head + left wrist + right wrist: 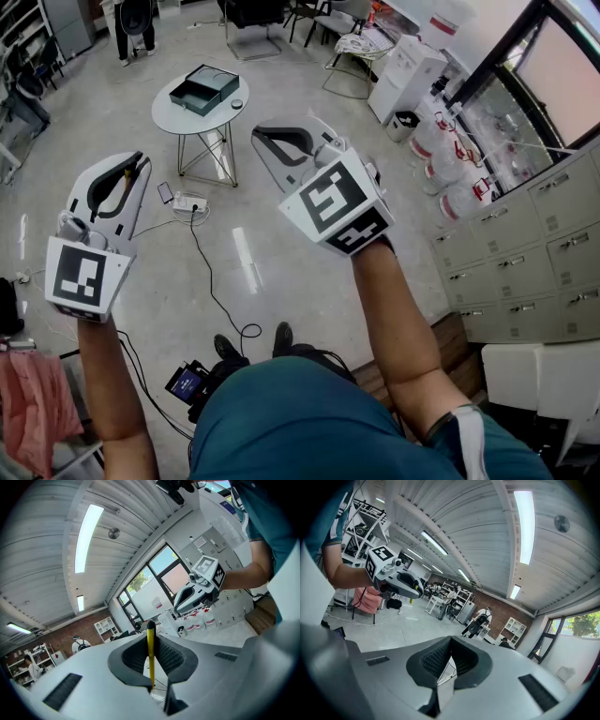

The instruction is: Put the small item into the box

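In the left gripper view a thin yellow pen-like stick with a black cap (150, 651) stands upright between the pads, and my left gripper (151, 660) is shut on it. From the head view, the left gripper (141, 165) hangs at the left above the floor. My right gripper (274, 141) is at centre, its jaws together with nothing held (448, 657). Ahead of both, a dark open box (203, 89) sits on a small round white table (172, 118). A small round thing (236, 103) lies beside the box.
A power strip (190, 202) and cables lie on the floor under the table. Grey drawer cabinets (525, 253) and water jugs (452, 173) line the right side. Chairs stand at the back, and a person (134, 26) stands far off.
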A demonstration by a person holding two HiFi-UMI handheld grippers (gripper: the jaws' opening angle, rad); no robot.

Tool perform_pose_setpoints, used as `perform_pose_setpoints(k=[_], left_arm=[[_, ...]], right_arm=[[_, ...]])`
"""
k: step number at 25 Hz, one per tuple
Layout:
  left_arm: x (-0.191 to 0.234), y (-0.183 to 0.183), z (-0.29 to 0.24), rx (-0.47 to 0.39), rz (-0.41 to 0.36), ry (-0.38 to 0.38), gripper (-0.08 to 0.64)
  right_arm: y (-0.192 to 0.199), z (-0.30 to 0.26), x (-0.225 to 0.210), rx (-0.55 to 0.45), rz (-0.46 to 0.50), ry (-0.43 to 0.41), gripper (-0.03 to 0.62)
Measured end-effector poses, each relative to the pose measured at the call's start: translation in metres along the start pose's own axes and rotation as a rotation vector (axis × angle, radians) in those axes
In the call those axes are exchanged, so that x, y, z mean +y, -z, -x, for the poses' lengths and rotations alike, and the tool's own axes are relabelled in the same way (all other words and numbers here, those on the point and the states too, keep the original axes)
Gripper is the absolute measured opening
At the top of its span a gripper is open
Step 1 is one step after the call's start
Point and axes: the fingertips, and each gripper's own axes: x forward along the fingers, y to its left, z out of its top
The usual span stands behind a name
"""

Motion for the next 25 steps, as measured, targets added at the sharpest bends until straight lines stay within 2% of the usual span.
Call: perform_pose_setpoints(k=[10,18,25], left_arm=[[-0.002,-0.004,-0.015,0.012,-0.004,-0.004,0.049],[-0.02,-0.009,-0.032,0.031,-0.01,-0.012,0.049],[-0.026,-0.012,-0.051,0.058,-0.018,-0.031,0.049]], right_arm=[[0.01,-0.001,-0.015,-0.005,-0.011,-0.007,0.038],[0.031,0.009,-0.031,-0.034,-0.03,0.001,0.04],[0.043,0.003,-0.051,-0.065,-0.025,-0.025,0.04]])
